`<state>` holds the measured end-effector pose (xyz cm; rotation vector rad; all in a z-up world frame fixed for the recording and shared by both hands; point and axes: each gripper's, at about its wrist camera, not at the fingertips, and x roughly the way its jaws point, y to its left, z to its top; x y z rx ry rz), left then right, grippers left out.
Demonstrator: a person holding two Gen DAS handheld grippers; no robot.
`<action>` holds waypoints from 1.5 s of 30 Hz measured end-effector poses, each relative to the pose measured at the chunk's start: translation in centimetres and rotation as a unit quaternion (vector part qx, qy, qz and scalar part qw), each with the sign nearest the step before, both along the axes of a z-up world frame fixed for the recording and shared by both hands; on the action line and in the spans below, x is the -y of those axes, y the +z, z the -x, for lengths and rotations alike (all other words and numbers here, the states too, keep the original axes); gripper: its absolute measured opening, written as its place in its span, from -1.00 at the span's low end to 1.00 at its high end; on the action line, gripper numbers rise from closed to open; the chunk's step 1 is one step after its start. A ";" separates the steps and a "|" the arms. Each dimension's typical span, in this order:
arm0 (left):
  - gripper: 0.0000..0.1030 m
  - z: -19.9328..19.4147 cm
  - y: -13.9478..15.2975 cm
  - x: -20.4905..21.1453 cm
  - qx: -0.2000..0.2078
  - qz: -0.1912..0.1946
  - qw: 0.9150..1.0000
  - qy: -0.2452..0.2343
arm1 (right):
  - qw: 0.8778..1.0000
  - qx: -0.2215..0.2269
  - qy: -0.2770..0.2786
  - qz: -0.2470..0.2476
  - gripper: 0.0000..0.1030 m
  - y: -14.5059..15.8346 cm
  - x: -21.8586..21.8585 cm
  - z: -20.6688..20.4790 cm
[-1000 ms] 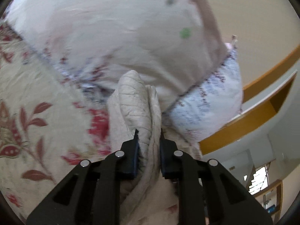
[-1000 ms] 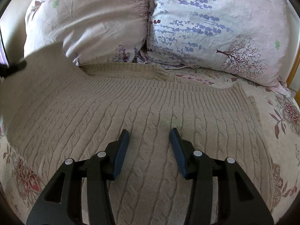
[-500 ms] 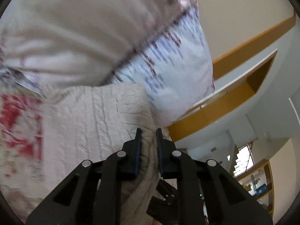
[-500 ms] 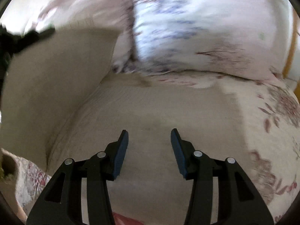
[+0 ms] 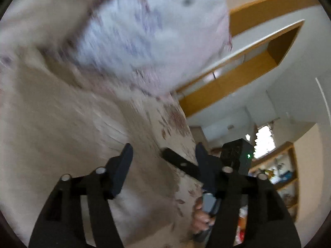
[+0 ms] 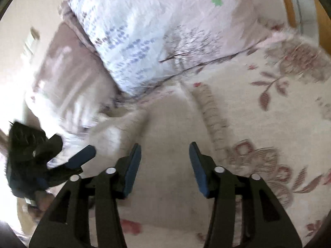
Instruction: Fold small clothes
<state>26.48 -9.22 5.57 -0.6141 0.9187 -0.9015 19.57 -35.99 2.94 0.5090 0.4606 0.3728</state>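
My left gripper (image 5: 163,161) and right gripper (image 6: 165,159) both gape wide, holding nothing. The beige sweater (image 6: 165,124) lies on the bedspread (image 6: 279,107) just ahead of my right fingers, one side apparently folded over; further folds remain.

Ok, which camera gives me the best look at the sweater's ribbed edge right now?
Right wrist. The sweater lies below the open right tool, and its ribbed edge runs clearly beside the floral bedspread. The left wrist view shows only a blurred beige mass, no ribbing discernible.
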 end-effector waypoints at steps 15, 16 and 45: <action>0.38 0.3 -5.2 -7.8 -0.009 -0.153 0.981 0.117 | 0.979 -0.111 0.150 -0.076 0.12 -0.3 -5.9 -5.8; 0.38 0.4 -5.3 -7.4 -0.009 -0.155 0.981 0.115 | 0.978 -0.114 0.154 -0.079 0.10 -0.3 -6.0 -6.1; 0.95 1.8 -3.3 -6.7 0.036 -0.158 0.983 0.090 | 0.973 0.032 -0.039 0.226 -0.69 7.8 -6.9 -1.7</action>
